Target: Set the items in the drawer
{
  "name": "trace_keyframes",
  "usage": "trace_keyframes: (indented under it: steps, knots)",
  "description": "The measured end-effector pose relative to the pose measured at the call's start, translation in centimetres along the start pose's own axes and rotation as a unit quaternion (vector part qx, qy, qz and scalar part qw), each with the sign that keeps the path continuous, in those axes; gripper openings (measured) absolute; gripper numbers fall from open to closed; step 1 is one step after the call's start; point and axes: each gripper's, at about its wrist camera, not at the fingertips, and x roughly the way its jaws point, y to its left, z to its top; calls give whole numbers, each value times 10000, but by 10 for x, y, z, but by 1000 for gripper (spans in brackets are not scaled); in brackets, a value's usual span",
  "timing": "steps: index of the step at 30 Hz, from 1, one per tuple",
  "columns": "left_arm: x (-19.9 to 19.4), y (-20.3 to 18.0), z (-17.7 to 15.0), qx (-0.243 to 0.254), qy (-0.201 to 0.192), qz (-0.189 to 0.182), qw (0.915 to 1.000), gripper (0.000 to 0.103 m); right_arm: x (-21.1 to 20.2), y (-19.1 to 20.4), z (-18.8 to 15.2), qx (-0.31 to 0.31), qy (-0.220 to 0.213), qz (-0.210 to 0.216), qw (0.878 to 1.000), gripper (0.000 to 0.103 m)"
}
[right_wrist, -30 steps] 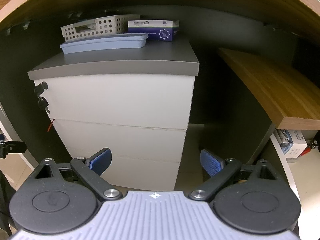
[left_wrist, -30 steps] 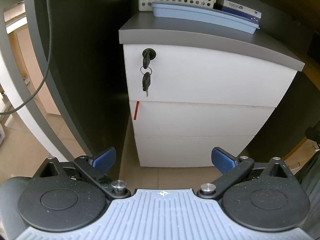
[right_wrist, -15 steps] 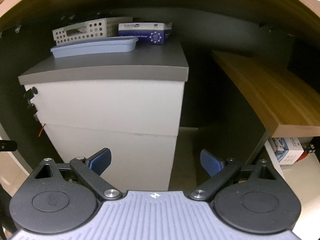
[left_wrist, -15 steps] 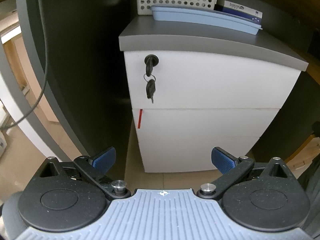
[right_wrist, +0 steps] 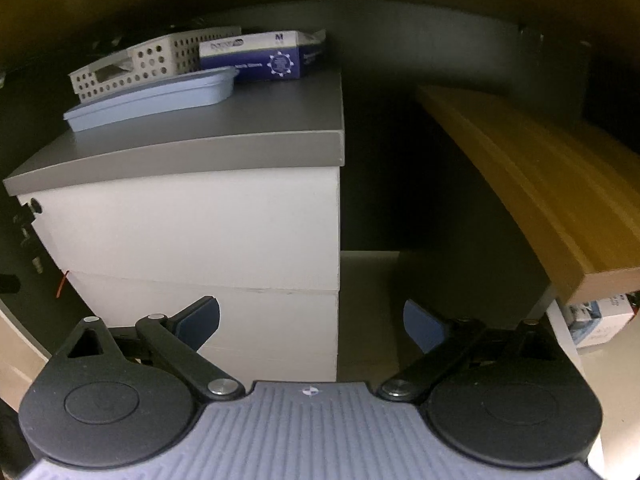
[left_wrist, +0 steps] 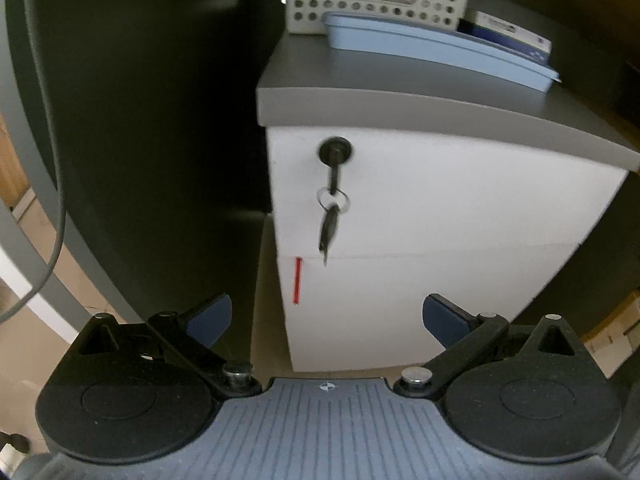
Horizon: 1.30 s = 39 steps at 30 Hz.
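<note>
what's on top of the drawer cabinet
On the grey cabinet top: a blue tray in front, a white perforated basket behind it, and a purple glove box beside the basket. The basket's contents are mostly hidden by its wall.

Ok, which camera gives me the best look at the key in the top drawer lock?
The left wrist view: the key faces the camera, with its ring and a second key hanging below. The right wrist view catches only the lock at the cabinet's far left edge, dark and side-on, with the keys barely visible.

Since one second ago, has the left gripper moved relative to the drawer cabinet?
Yes. The left gripper has come closer to the cabinet and shifted left: the key looms larger, now near centre.
</note>
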Motion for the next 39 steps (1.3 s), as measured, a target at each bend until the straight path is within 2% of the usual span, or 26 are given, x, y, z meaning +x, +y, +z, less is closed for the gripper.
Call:
trace_keyframes:
  steps: [4,8,13,20,34,37,39]
  knots:
    - [13,5,9,75,-48,67,9999,103,13,-8,6,132,-137,153,9997,100]
    - [25,9,17,205,-159,-100,9996,103,26,-12,16,123,-197,328,9992,100]
    - [39,6,25,549,-280,-97,9981,103,44,-12,27,-146,-359,571,9976,100]
    - [59,8,35,829,-372,-231,9956,103,66,-9,40,-334,-345,840,9953,100]
    - [70,14,47,637,-649,-854,9922,103,81,-4,53,-631,-460,1305,9884,100]
    - [69,8,47,684,-669,-851,9918,103,80,2,53,-749,-469,1382,9865,101]
    - [68,6,46,714,-685,-814,9918,103,80,7,52,-852,-471,1284,9869,101]
